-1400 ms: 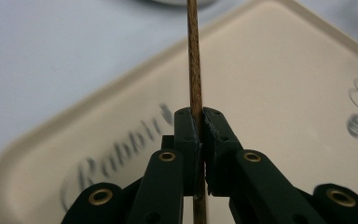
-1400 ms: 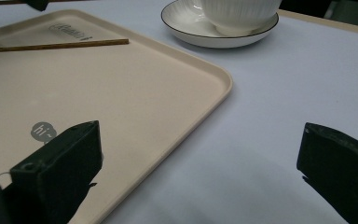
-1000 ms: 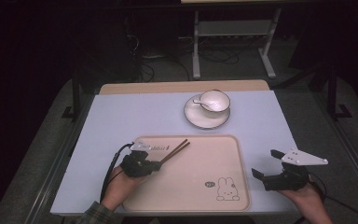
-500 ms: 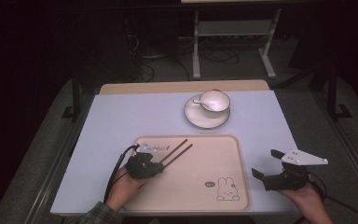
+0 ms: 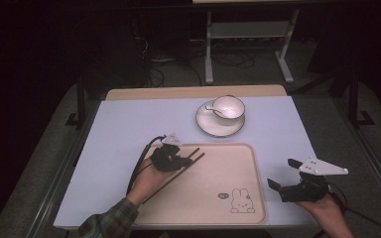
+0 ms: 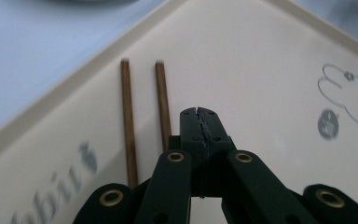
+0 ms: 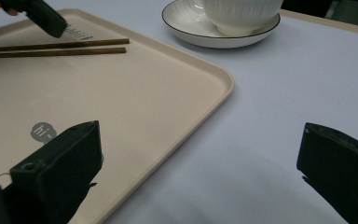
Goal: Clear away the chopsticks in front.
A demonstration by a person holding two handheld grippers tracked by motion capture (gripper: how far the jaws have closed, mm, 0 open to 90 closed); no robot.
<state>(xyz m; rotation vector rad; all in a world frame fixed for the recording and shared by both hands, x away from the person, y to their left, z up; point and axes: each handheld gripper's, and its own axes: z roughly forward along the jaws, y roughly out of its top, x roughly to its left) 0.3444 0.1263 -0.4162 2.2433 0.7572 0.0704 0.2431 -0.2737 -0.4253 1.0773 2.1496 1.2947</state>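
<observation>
Two dark wooden chopsticks [image 5: 191, 159] lie side by side on the beige tray [image 5: 228, 171], near its far left corner. My left gripper [image 5: 181, 160] hovers over them, shut with nothing between its jaws. In the left gripper view the chopsticks [image 6: 128, 116] run just left of the closed jaws and slip under the gripper [image 6: 199, 114]. My right gripper [image 5: 283, 173] stands open just off the tray's right edge, low over the table. In the right gripper view its gap [image 7: 200, 135] spans the tray rim [image 7: 223, 88] and the bare table.
A white cup [image 5: 228, 106] sits on a white saucer [image 5: 213, 126] beyond the tray, with a spoon in it. The tray carries a rabbit drawing [image 5: 240, 201] near its front right. The light table top [image 5: 119, 134] is bare to the left.
My left hand has slid right and forward over the tray, so its gripper now sits above the chopsticks. The chopsticks, cup and right gripper have stayed put.
</observation>
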